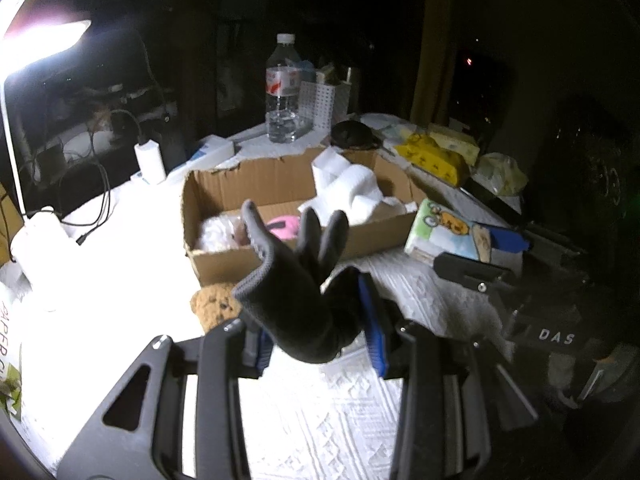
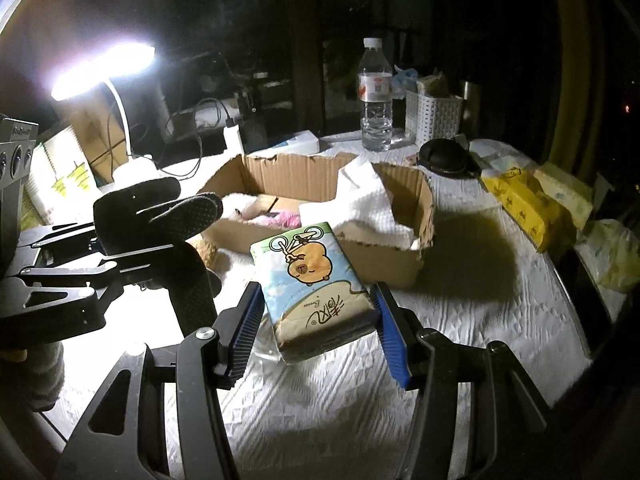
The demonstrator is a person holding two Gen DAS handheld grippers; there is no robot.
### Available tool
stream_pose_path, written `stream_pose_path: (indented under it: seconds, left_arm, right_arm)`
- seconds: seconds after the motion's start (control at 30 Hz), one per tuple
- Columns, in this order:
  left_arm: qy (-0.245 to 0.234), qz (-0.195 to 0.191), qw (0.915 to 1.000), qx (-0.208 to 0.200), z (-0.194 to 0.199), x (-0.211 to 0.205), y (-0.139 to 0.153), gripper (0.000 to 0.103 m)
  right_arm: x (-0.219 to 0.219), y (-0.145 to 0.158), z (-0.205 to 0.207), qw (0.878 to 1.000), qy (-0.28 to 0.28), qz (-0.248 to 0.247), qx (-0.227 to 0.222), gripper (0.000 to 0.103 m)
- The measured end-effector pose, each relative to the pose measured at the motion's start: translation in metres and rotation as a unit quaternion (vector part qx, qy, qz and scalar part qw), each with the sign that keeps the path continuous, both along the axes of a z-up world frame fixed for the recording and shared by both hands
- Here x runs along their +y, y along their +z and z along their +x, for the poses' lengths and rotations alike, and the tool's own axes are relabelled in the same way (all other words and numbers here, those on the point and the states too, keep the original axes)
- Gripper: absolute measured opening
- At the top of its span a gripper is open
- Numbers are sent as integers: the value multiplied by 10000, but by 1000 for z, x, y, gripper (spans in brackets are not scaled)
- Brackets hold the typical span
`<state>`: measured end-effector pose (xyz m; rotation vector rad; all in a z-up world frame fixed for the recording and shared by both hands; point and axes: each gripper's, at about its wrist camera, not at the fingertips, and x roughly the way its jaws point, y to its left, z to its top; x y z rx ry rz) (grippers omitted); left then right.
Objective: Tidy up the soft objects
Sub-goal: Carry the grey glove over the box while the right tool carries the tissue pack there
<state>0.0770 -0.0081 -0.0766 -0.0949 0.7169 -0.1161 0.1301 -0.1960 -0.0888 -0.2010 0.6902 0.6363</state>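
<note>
My left gripper (image 1: 316, 340) is shut on a dark grey glove (image 1: 296, 280) and holds it up in front of an open cardboard box (image 1: 224, 184). The box holds a white towel (image 1: 352, 188), a pink item (image 1: 284, 226) and a white plush. A brown cookie-like plush (image 1: 214, 306) lies on the cloth just before the box. My right gripper (image 2: 320, 332) is shut on a tissue pack with a capybara print (image 2: 312, 284), held above the white tablecloth near the box (image 2: 416, 196). The left gripper with the glove (image 2: 160, 216) shows at the left of the right wrist view.
A water bottle (image 1: 282, 88), a white perforated basket (image 1: 324, 104) and a dark round object (image 1: 354, 134) stand behind the box. Yellow tissue packs (image 2: 520, 196) line the right edge. A bright desk lamp (image 2: 104, 68), cables and a charger (image 1: 150, 162) are at the left.
</note>
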Motion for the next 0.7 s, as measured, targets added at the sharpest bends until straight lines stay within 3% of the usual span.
stream_pose_path:
  seconds: [0.7]
  left_arm:
    - [277, 110, 9993, -222, 51, 24, 18, 38]
  right_arm:
    - [10, 17, 54, 10000, -35, 83, -43, 58]
